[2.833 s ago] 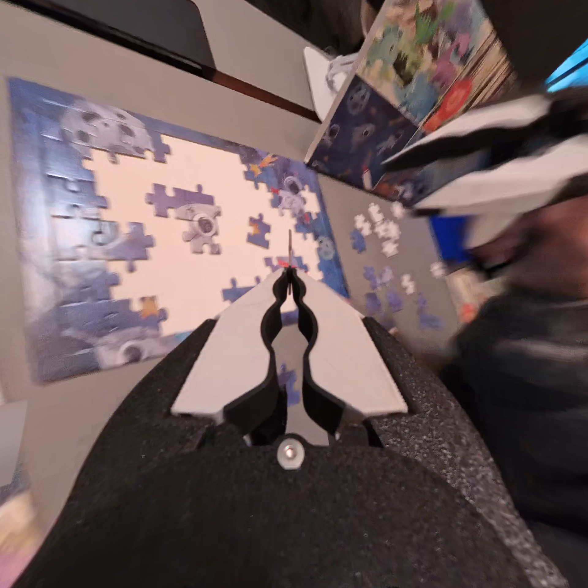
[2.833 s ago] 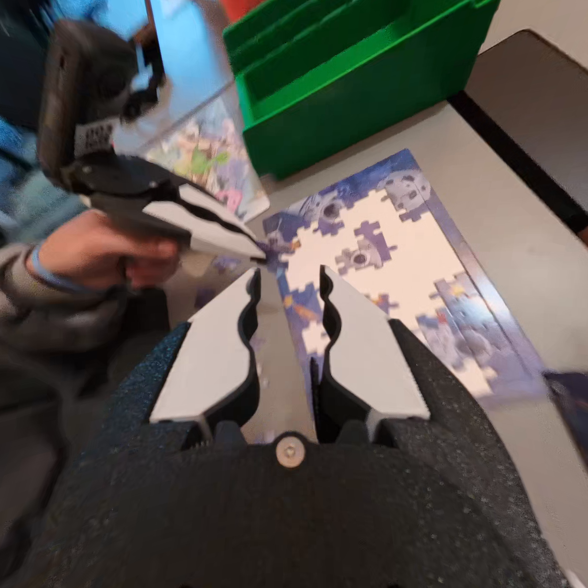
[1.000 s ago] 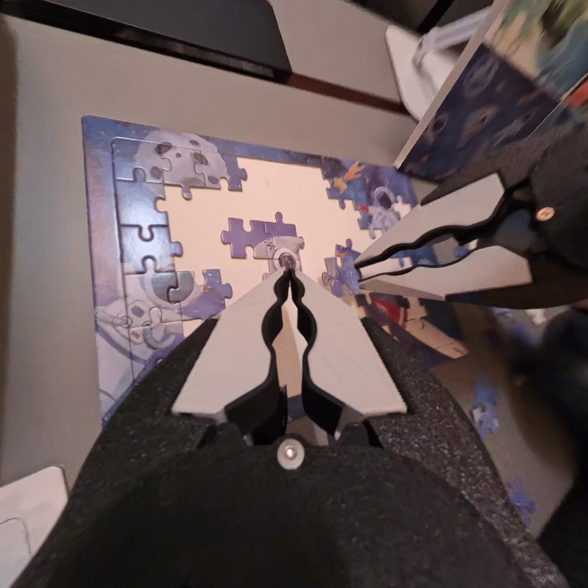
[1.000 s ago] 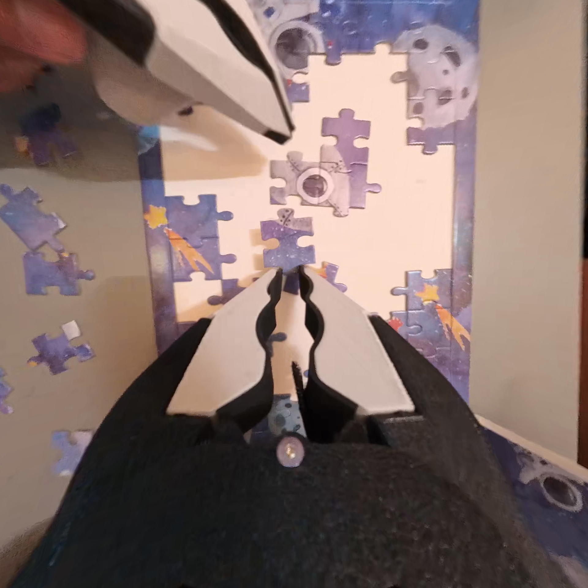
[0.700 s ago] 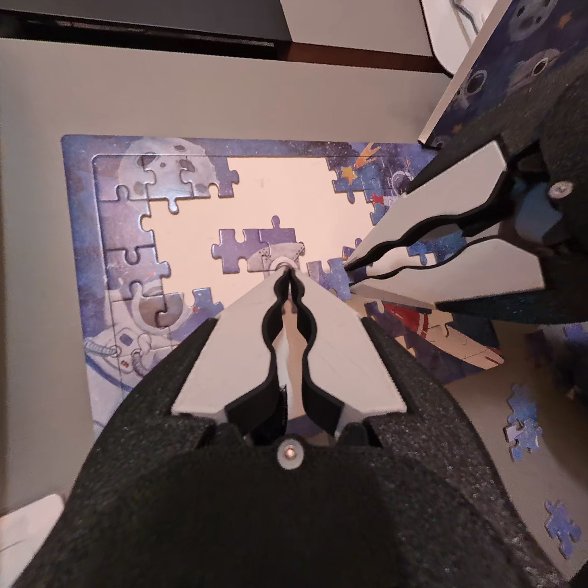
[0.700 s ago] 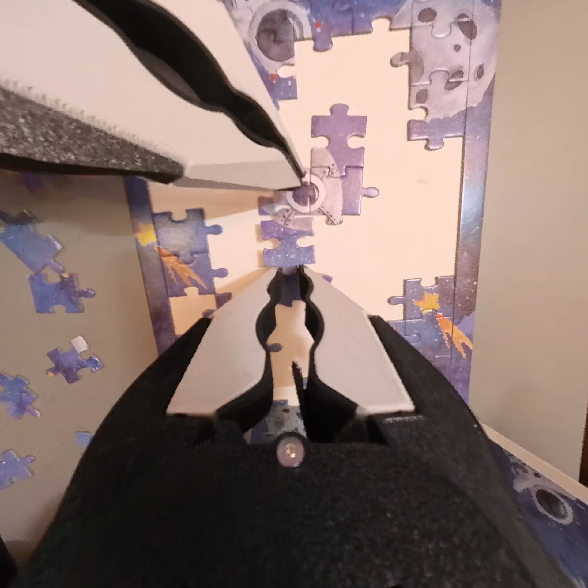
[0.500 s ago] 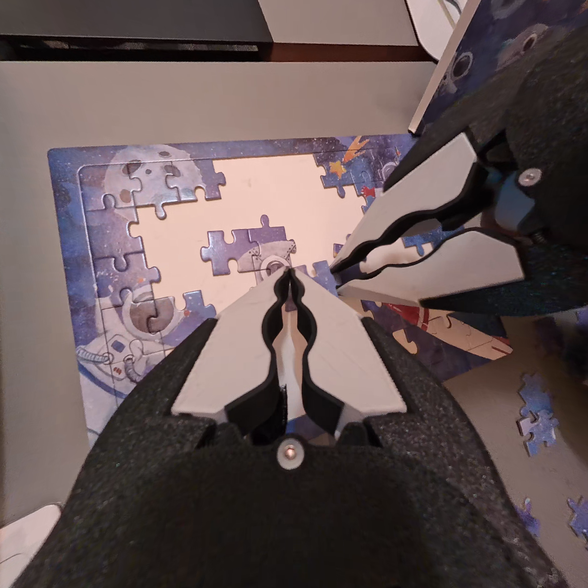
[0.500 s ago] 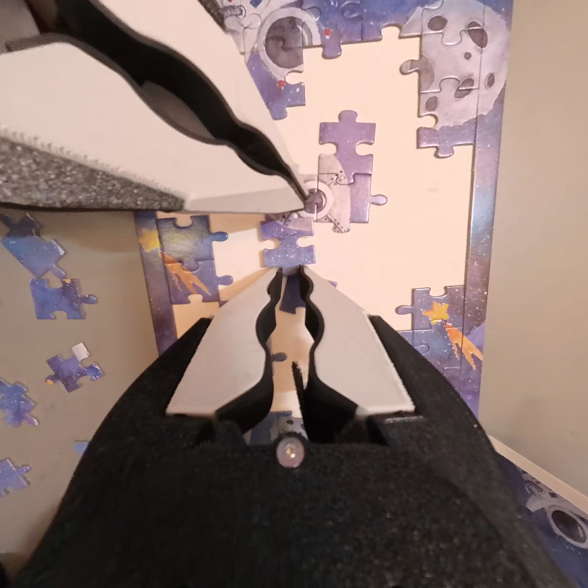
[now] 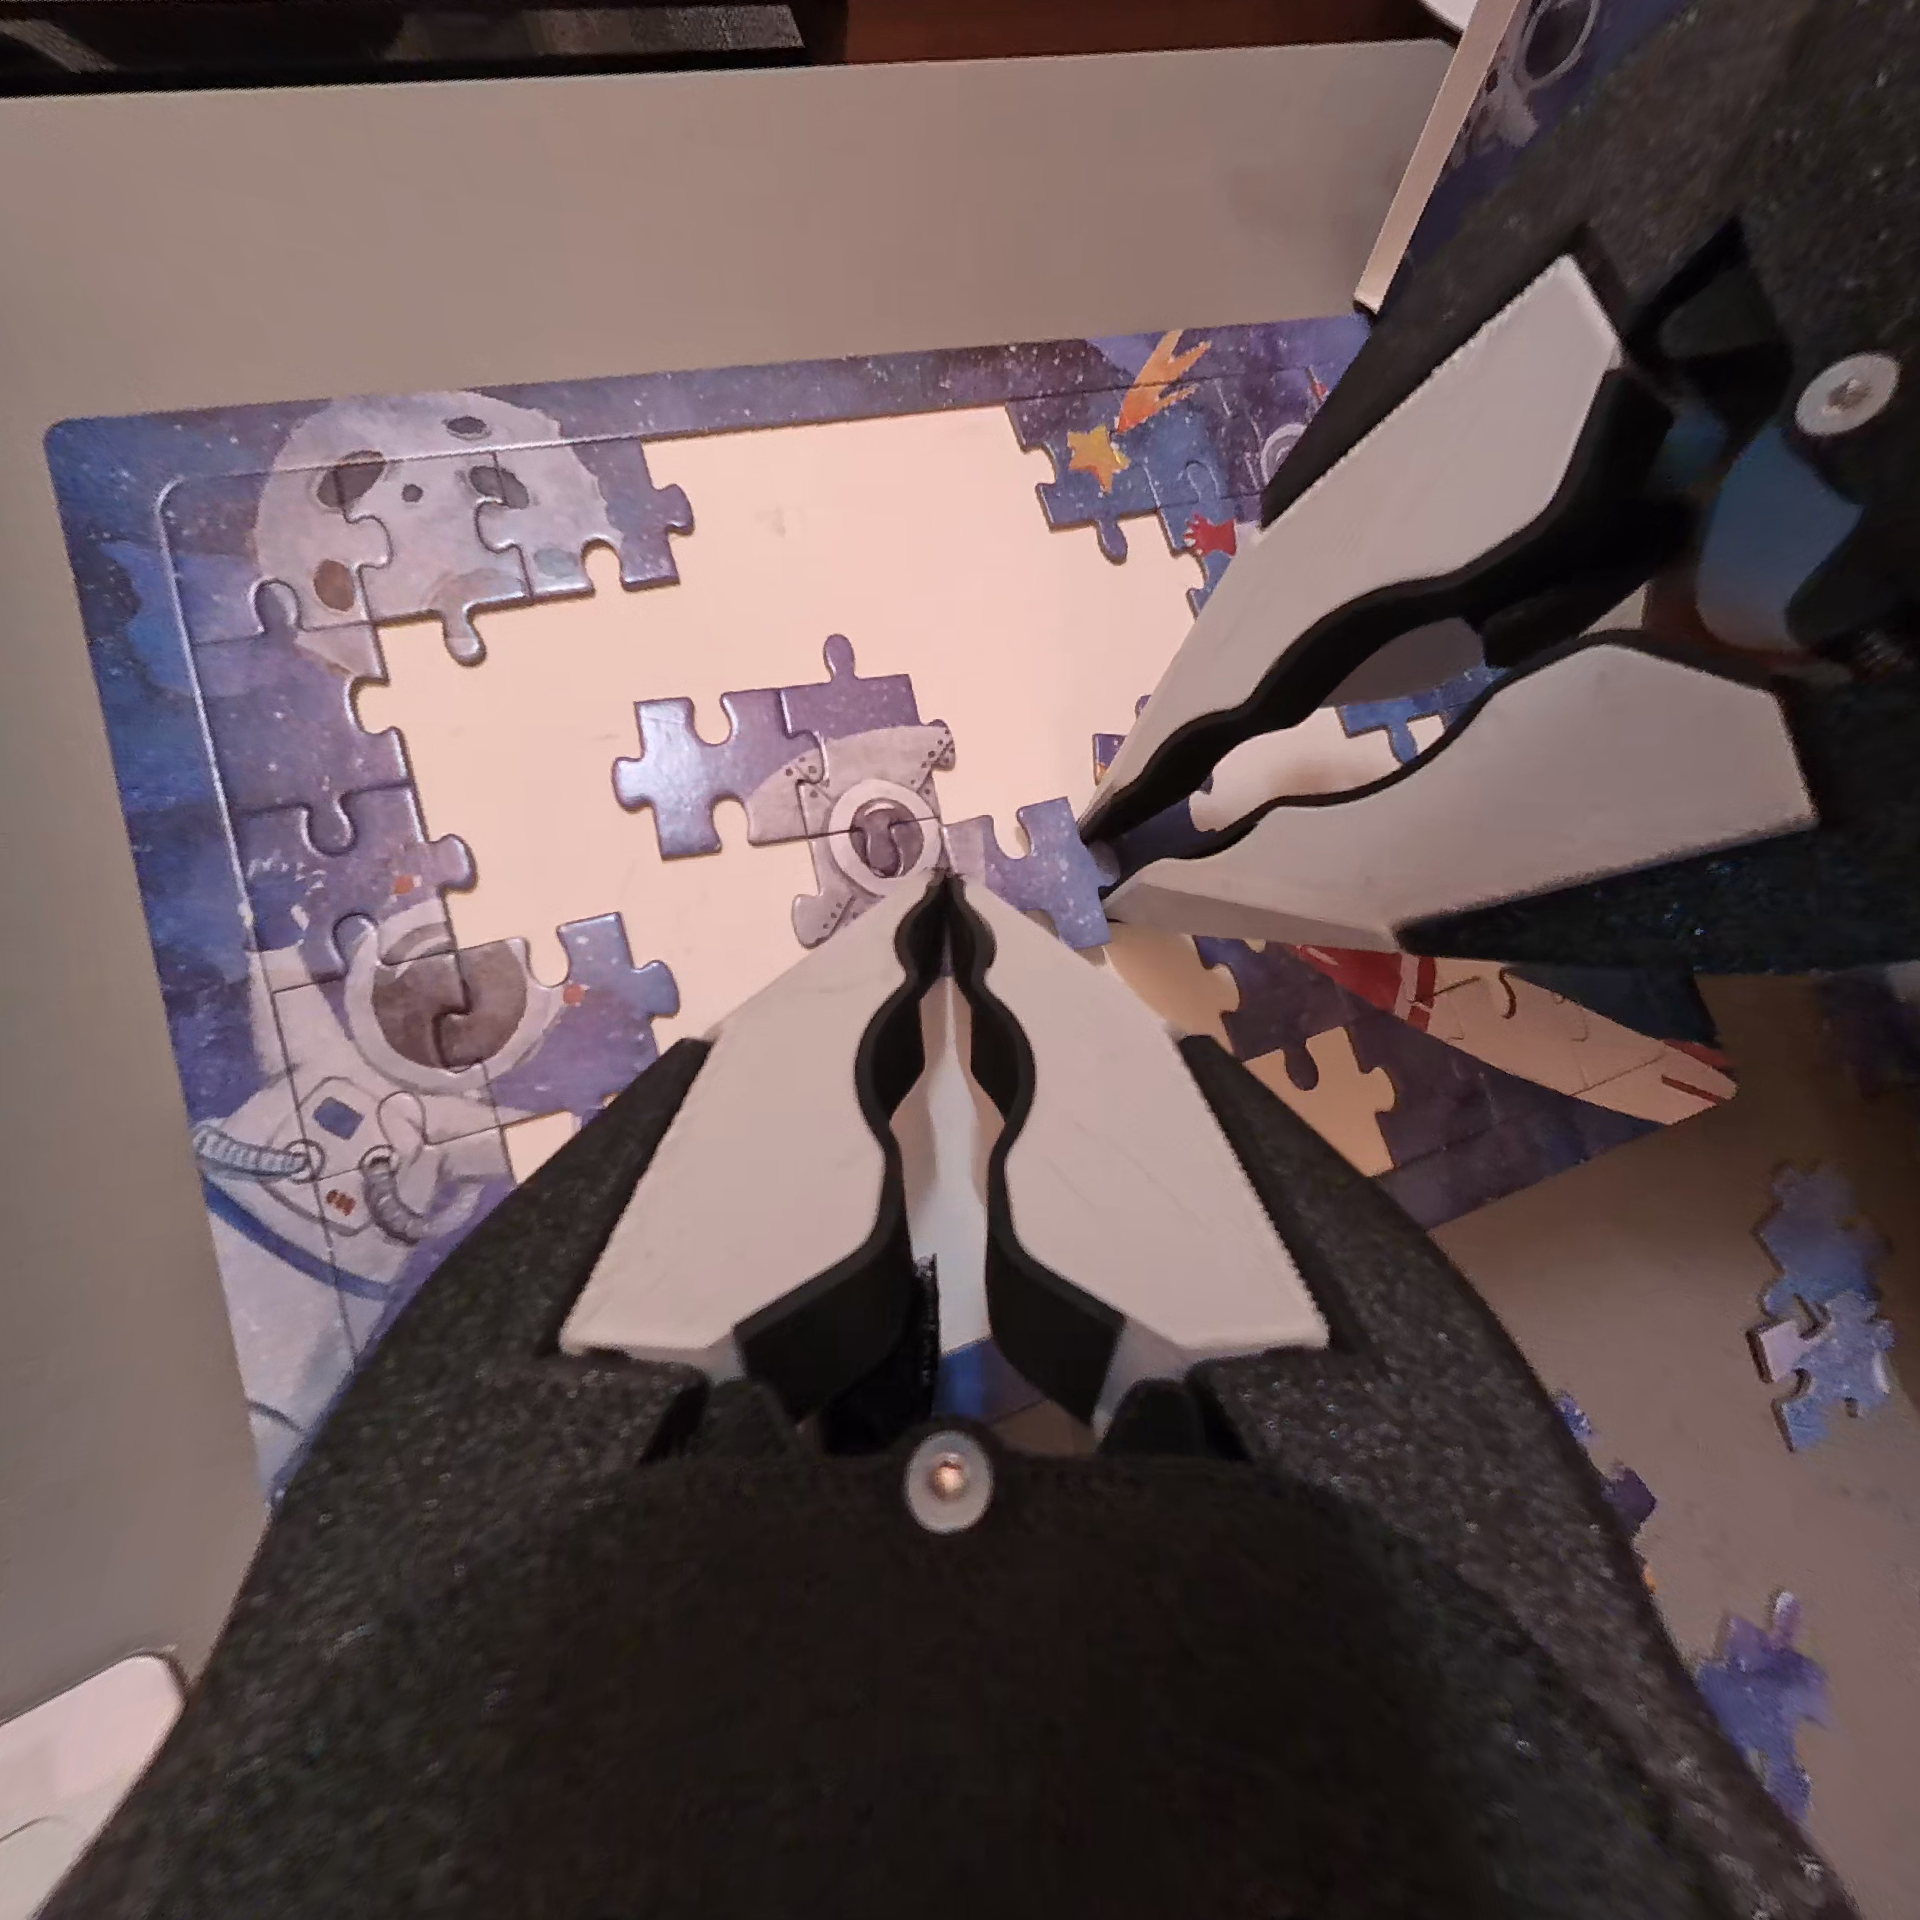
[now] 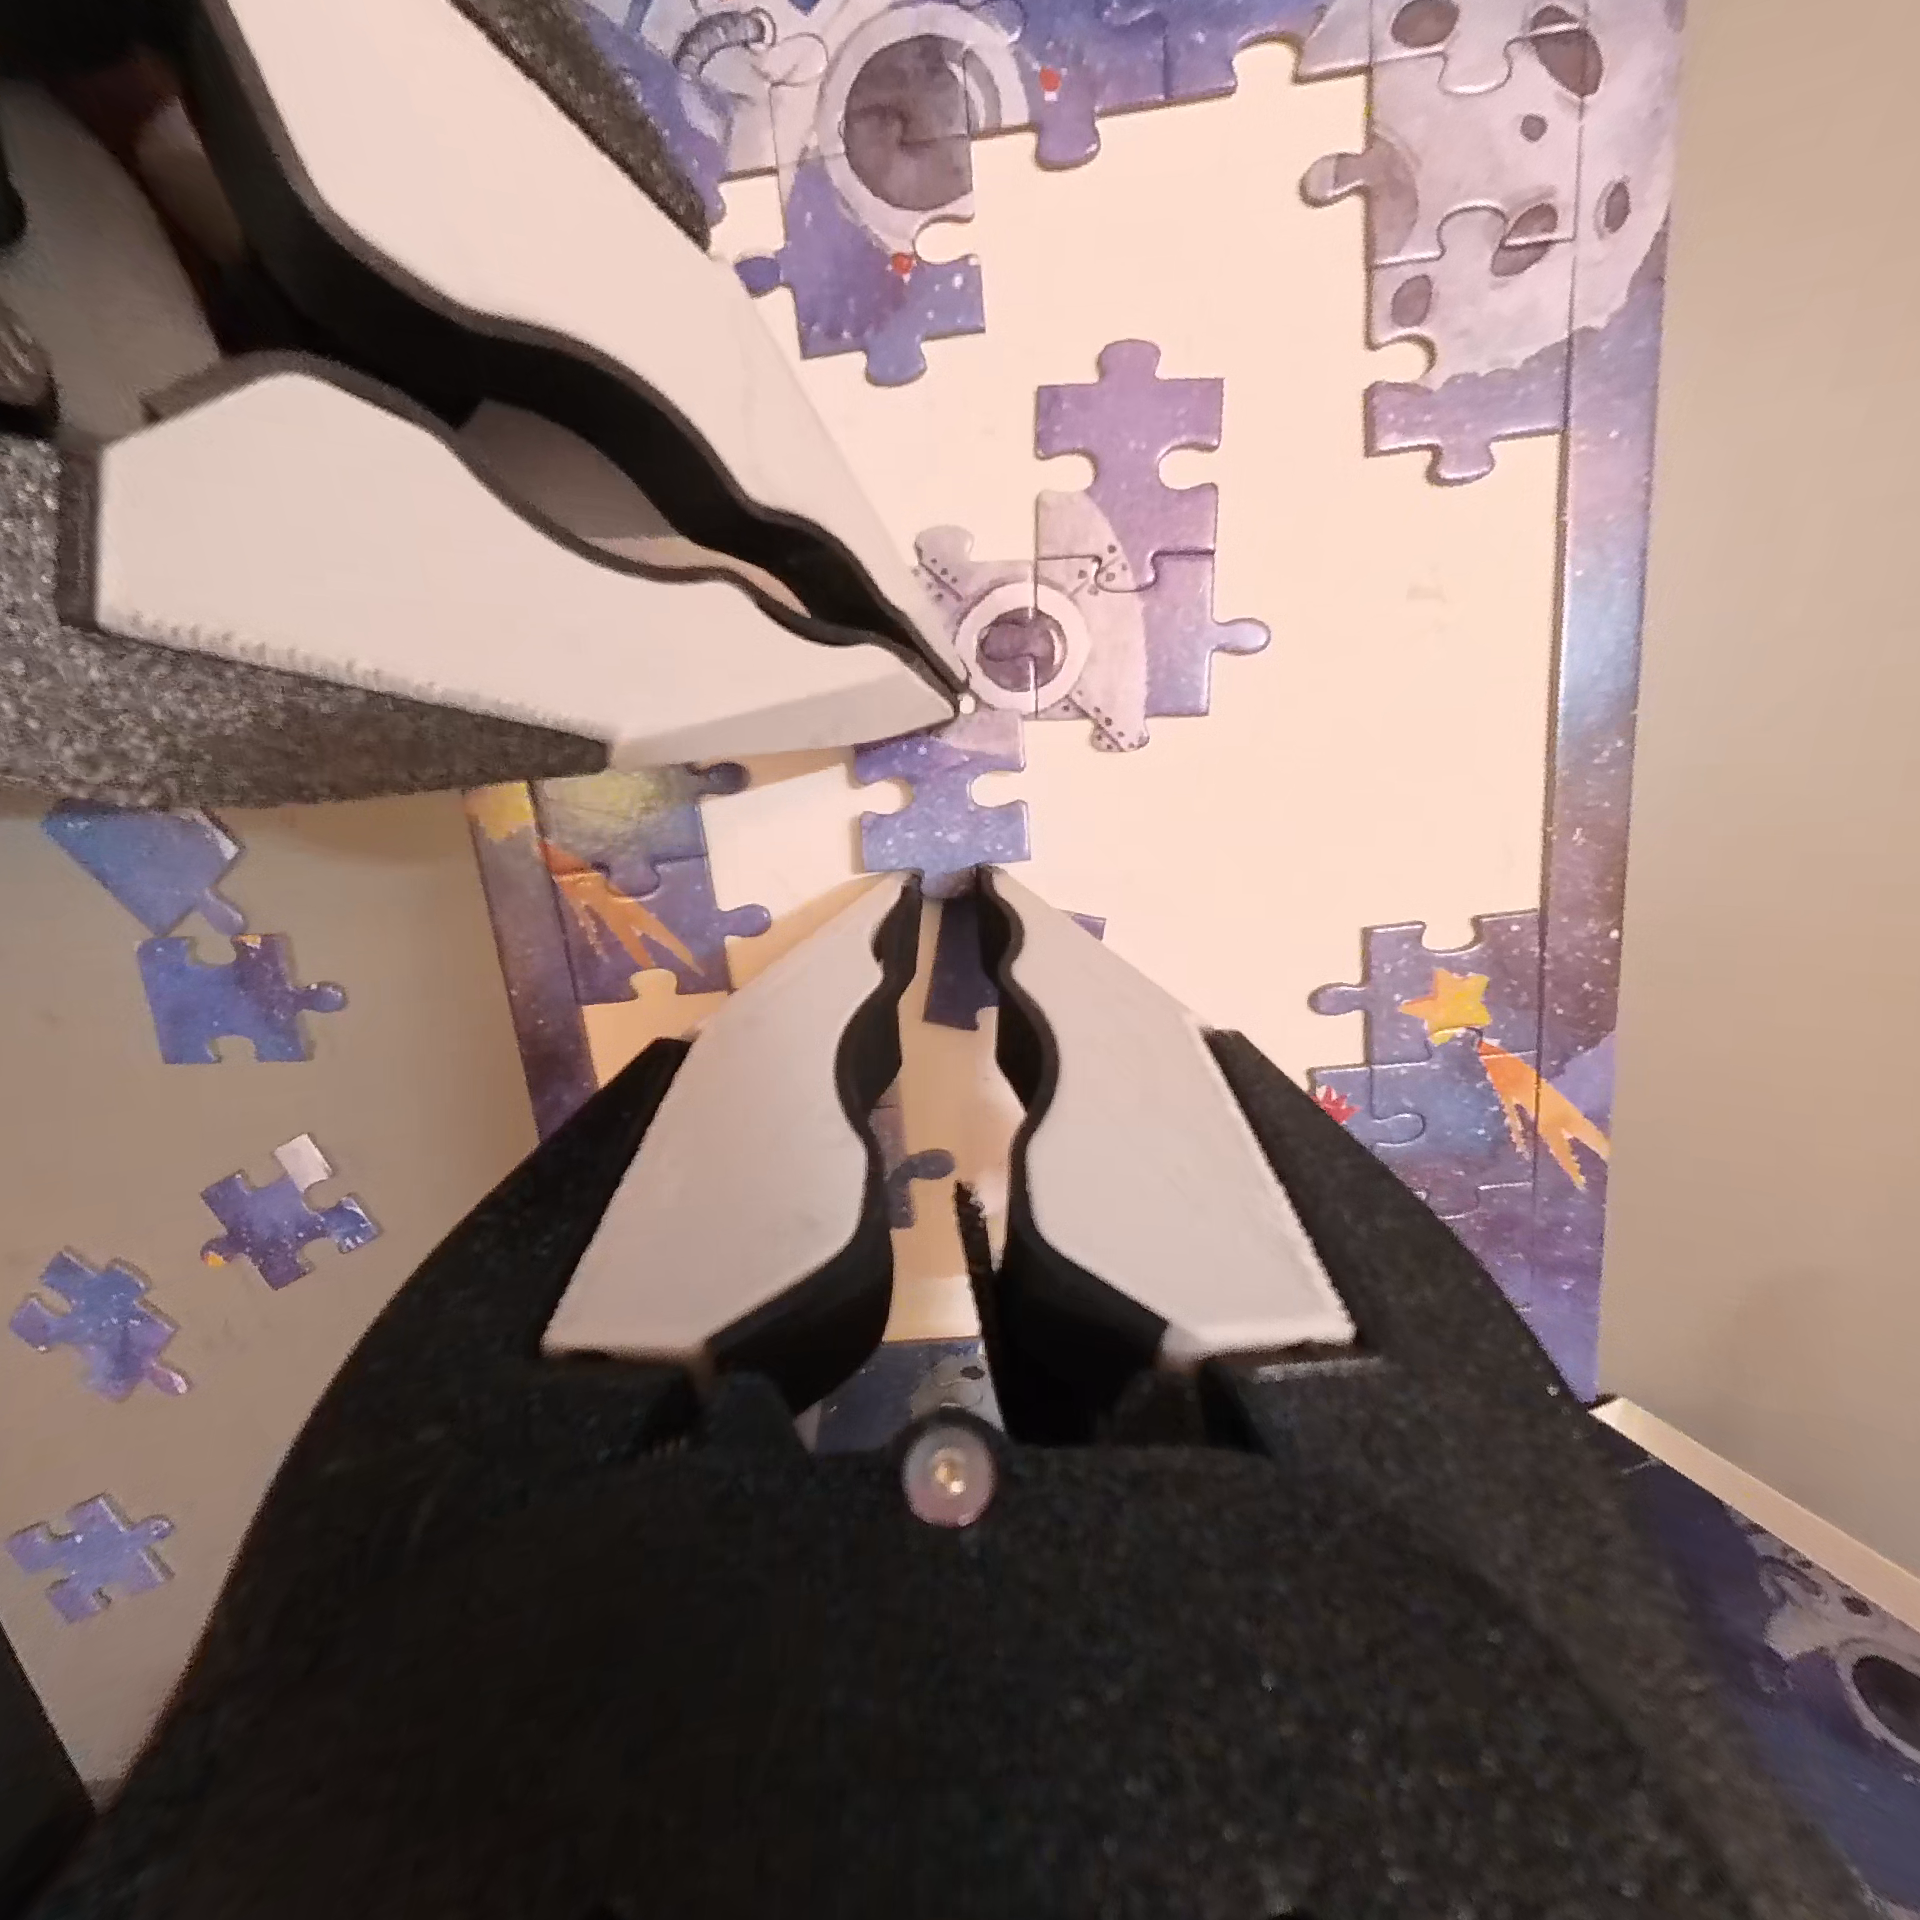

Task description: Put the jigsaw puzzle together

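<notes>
- Loose blue piece (image 10: pixel 940 816): lies flat on the cream floor of the puzzle tray (image 10: pixel 1600 727), its far edge touching the small assembled cluster (image 10: pixel 1101 613) with the round porthole, near the tray's centre.
- Right gripper (image 10: pixel 943 881): tips pinched on the near tab of that piece — clenched on it, judging by the narrow gap and the contact.
- Left gripper (image 9: pixel 943 888): jaws pressed fully together, nothing visible between them; tip rests on the cluster beside the porthole, apparently pinning it.
- Step in hand: seating the loose blue piece against the cluster.
- Next move: a short push toward the cluster with tab and socket aligned, the cluster held fixed; then let go.
- Change from the frame half a second back: the piece has closed on the cluster — the gap is gone, and the left tip remains at the porthole.
- Surroundings: spare pieces (image 10: pixel 244 997) are scattered on the table outside the tray; much of the tray's centre is unfilled.
</notes>
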Demonstrator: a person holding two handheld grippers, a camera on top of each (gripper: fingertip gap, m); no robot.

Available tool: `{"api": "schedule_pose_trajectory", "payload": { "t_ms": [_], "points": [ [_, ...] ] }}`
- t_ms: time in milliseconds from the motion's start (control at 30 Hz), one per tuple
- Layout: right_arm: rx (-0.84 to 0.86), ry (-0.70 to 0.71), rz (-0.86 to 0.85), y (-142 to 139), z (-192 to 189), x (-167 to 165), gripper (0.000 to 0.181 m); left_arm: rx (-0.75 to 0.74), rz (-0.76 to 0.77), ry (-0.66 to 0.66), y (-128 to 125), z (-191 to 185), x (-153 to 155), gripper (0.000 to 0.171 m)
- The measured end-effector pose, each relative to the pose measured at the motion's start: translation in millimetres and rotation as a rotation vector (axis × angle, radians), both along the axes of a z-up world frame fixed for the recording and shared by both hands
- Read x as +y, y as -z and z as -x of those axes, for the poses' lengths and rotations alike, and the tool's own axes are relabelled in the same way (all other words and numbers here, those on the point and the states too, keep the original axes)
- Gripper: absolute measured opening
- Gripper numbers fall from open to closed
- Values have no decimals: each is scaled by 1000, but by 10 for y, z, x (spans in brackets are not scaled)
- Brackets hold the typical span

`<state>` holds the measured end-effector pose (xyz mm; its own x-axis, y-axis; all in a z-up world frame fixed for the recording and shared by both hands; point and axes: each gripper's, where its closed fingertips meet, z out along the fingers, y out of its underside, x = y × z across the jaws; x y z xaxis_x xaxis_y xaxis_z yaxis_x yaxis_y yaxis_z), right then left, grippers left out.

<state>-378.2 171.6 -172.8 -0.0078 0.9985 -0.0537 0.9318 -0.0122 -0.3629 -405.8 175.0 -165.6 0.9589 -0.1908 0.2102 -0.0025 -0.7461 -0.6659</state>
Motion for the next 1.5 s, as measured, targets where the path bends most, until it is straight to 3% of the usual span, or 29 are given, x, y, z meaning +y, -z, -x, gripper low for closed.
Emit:
{"api": "schedule_pose_trajectory", "payload": {
  "t_ms": [333,467,767,1100,1233,1500],
  "points": [
    [15,13,-47,-151,-44,56,24,-56,-19,-12,-54,-9,18,0],
    [77,4,-54,-198,21,69,0,-85,-65,-78,-191,151,45,0],
    [118,6,-20,-27,217,-19,0,51,1,-44,32,159,-1,0],
    [137,50,74,-42,209,-25,0,50,-4,-50,33,164,0,0],
    [221,117,82,-235,237,99,0,36,-4,-53,33,165,-1,0],
    [139,104,41,-6,192,126,0,34,-3,-53,35,164,1,0]
  ]
}}
